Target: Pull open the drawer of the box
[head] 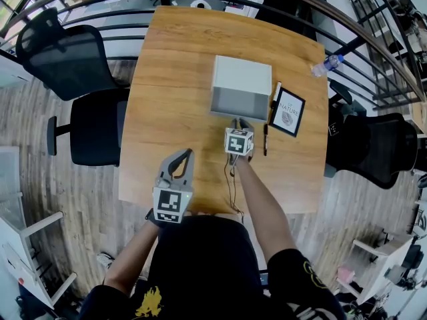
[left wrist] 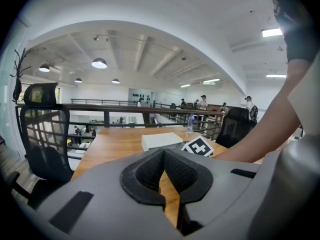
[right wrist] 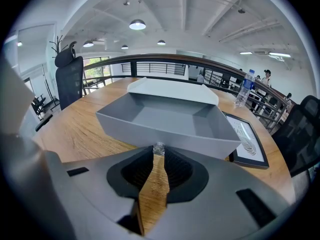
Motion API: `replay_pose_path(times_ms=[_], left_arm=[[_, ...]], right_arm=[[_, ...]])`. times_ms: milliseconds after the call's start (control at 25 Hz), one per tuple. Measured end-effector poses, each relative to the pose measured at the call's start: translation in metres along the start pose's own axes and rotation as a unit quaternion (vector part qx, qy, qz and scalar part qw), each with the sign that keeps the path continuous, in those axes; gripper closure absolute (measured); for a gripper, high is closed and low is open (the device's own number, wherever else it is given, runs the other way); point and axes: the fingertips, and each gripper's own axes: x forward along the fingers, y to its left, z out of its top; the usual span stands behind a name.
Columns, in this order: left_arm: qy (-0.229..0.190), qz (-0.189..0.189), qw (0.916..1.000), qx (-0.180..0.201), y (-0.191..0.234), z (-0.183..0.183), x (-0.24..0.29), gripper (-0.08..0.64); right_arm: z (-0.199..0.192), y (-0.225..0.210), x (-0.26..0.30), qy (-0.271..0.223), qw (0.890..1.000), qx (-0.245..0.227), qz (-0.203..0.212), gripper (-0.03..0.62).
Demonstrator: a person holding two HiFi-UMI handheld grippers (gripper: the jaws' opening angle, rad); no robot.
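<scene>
A white square box [head: 242,75] sits mid-way across the wooden counter [head: 180,65], and its grey drawer [head: 240,103] stands pulled well out toward the person. The right hand-held gripper [head: 238,123] has its jaws pinched on a small clear knob [right wrist: 158,148] at the middle of the drawer's front wall. Only the knob's glinting tip shows past the pads, and from the head view it is buried under the gripper's marker cube.

The left hand-held gripper [head: 186,154] is held nearer the person, off to the left and apart from the box. Its jaws are closed together on nothing — bare wood shows below the tips. From its own view the drawer is mostly hidden behind the other gripper's cube and the person's forearm.

Just right of the box lies a black-framed print [head: 287,112], with a black pen [head: 265,140] beside it. A clear plastic water bottle [head: 327,64] stands near the counter's far right edge.
</scene>
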Motion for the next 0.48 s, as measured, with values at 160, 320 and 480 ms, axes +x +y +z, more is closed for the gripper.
replay_pose_path(times_ms=[160, 320, 480], left_arm=[[0.001, 0.003, 1.0, -0.001, 0.0023, -0.0015, -0.0046, 0.541], [0.004, 0.009, 1.0, -0.001, 0.0039, -0.0052, -0.0052, 0.541], [0.005, 0.016, 0.9998, -0.006, 0.0068, -0.0064, -0.0089, 0.541]], right_arm=[[-0.0022, 0.0012, -0.0002, -0.001, 1.0, -0.008, 0.005, 0.531], [-0.0026, 0.0001, 0.0033, -0.001, 1.0, -0.02, 0.011, 0.531], [-0.0085, -0.0034, 0.0038, 0.008, 1.0, -0.026, 0.011, 0.531]])
